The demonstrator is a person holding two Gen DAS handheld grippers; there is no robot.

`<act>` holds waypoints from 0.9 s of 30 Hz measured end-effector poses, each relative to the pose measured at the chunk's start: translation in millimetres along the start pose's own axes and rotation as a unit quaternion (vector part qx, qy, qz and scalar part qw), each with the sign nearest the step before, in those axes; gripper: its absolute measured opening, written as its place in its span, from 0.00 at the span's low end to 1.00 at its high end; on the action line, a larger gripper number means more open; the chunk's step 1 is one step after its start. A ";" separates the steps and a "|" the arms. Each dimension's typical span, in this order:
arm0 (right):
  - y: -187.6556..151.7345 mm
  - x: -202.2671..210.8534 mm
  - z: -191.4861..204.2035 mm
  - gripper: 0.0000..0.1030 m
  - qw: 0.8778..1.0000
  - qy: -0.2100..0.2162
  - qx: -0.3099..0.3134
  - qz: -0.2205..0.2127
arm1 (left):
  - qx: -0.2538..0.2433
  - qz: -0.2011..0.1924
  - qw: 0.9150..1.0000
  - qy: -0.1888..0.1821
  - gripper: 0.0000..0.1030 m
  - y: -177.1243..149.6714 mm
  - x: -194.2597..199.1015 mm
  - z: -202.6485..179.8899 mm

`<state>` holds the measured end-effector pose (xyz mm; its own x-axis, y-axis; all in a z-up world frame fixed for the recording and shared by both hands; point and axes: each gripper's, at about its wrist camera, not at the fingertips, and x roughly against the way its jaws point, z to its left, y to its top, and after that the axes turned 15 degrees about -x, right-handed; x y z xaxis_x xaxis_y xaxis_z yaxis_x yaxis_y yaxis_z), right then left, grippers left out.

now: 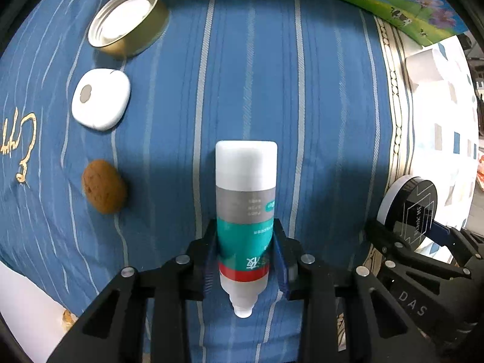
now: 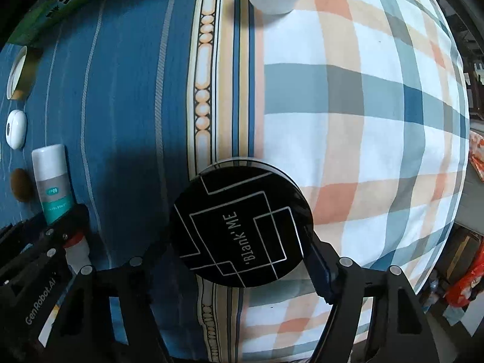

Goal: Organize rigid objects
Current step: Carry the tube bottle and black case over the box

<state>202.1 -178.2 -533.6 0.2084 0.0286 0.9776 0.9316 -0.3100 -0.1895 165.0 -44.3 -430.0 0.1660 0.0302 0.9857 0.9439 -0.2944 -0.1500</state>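
Blue striped cloth (image 1: 326,121) below, left gripper (image 1: 245,257) clamps bottle (image 1: 245,199); right gripper (image 2: 242,260) grips black round case (image 2: 242,227).

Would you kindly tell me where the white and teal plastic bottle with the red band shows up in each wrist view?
Left wrist view: white and teal plastic bottle at lower centre, clamped in the left claw.
Right wrist view: same bottle at the left edge, cap pointing up.
Shared landmark: the white rounded square case, lying on the blue striped cloth.
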 end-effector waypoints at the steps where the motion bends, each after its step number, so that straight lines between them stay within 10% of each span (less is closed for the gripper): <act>1: -2.0 0.2 -0.1 0.74 1.000 0.002 0.000 -0.001 | 0.002 -0.003 1.000 0.000 0.29 -1.3 2.7 0.0; 13: -21.8 44.9 -21.6 0.74 0.998 0.063 0.019 -0.012 | 0.006 -0.079 0.996 -0.038 0.29 -17.4 80.7 20.3; 27: 2.2 192.2 -18.9 0.74 0.979 0.173 0.042 -0.100 | -0.029 -0.209 0.976 -0.049 0.29 9.3 222.9 34.9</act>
<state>238.5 -191.3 -344.4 -0.0800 -0.2475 0.9656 0.9680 -0.2505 0.0160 220.7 -7.0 -214.4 -0.2016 0.2502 0.9470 0.9178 -0.2895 0.2718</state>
